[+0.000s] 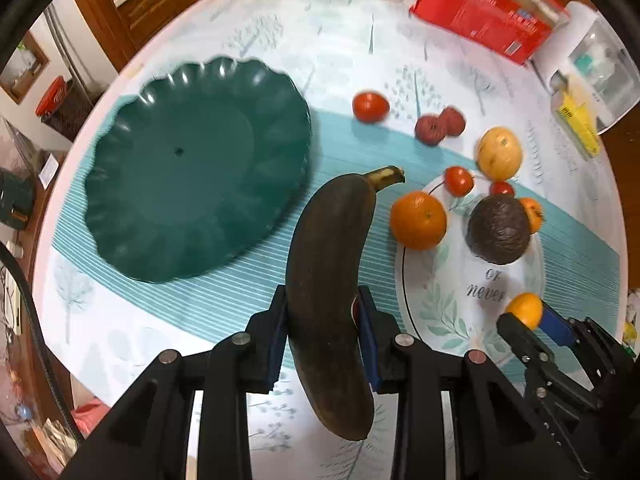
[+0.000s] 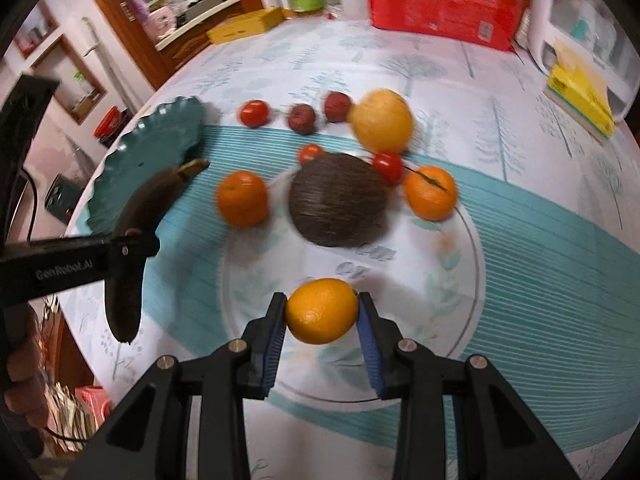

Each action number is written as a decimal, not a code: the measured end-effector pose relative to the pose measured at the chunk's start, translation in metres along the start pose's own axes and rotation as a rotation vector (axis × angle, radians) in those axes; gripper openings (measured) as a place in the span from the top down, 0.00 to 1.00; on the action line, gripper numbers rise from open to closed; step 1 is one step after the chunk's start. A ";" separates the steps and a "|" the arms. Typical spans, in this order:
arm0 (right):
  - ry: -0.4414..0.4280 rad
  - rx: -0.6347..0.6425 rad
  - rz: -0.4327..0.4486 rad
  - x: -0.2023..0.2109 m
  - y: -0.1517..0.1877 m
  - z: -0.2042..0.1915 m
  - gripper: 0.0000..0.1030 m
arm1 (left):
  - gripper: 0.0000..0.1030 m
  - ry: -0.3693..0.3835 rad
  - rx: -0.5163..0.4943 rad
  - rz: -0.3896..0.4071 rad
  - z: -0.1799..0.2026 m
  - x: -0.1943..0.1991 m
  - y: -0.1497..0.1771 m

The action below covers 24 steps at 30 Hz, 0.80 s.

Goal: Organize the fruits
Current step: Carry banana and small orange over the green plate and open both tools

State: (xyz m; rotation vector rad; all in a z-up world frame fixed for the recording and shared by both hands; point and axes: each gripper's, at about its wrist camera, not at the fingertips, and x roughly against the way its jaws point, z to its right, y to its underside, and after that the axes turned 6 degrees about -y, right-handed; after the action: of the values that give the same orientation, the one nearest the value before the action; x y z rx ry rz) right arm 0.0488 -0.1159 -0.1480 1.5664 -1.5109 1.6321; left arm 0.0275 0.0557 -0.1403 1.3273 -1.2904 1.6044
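The left hand-held gripper pinches a dark, overripe banana across its middle, both blue pads pressed against the skin, the fruit raised over the striped cloth of the tabletop. The stem end points away toward the far side, just right of the green scalloped plate, whose wavy rim lies close to the banana's tip. That plate holds nothing, so its whole bowl offers open room.

The right hand-held gripper pinches a small orange between its pads, above the near part of the white leaf-print plate. On that plate sit a brown avocado and an orange at its far rim, with a red tomato between and behind them. Another orange lies just off the plate's left rim, on the cloth between the two plates.

Farther back a yellow apple, two dark red fruits and another tomato stand in a loose row on the cloth, apart from both plates. A red box and a yellow tissue pack line the far edge.

Motion blur softens most fruit, so the dark red pair cannot be identified. From the left wrist the avocado hides most of the far orange, and only the right gripper's tips show.
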 end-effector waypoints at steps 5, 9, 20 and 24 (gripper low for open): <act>-0.010 0.037 0.055 0.018 -0.012 -0.037 0.66 | 0.71 0.000 -0.022 0.051 -0.030 0.027 -0.013; -0.021 0.063 0.087 0.022 -0.028 -0.069 0.66 | 0.71 -0.011 -0.032 0.096 -0.069 0.049 -0.021; -0.003 0.003 0.144 0.002 -0.079 -0.145 0.66 | 0.71 -0.014 -0.127 0.156 -0.147 0.048 -0.064; 0.016 -0.030 0.153 -0.011 -0.095 -0.162 0.66 | 0.71 -0.012 -0.153 0.164 -0.164 0.037 -0.078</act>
State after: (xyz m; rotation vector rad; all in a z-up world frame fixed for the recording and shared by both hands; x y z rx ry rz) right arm 0.0632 0.0605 -0.0830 1.4501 -1.6749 1.6915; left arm 0.0421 0.2307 -0.0820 1.1651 -1.5301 1.5729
